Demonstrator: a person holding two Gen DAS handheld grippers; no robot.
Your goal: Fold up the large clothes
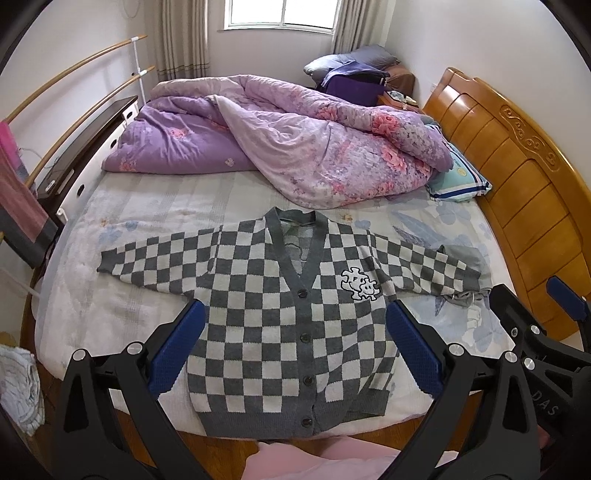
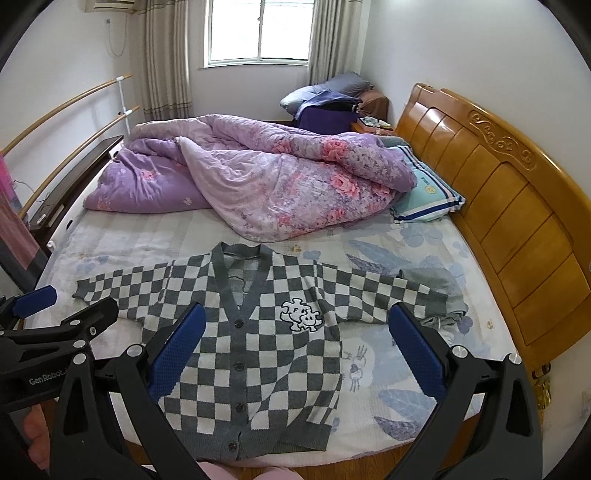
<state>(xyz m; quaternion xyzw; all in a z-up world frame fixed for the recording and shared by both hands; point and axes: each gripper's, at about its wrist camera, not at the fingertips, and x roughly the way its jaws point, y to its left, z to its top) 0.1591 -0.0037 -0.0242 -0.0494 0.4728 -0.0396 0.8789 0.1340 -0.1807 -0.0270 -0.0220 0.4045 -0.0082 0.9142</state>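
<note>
Your left tongs (image 1: 295,347) hang spread wide above a grey-and-white checkered cardigan (image 1: 280,325) that lies flat, buttoned and face up on the near half of the bed (image 1: 122,229), both sleeves stretched out to the sides and the hem at the mattress edge nearest you. Your right tongs (image 2: 295,350) are spread just as wide, holding nothing, poised over the garment's right side with blue pads (image 2: 417,354) clear of the knit. A puzzle-piece patch (image 1: 360,284) marks the chest. The right sleeve's end lies over a small bunched grey cloth (image 2: 443,295) near the wooden headboard (image 2: 498,192). Behind the cardigan, a purple floral quilt (image 1: 288,136) is heaped across the far half of the bed, with a blue-trimmed pillow (image 2: 428,195) tucked beside it under the window (image 2: 258,33).
</note>
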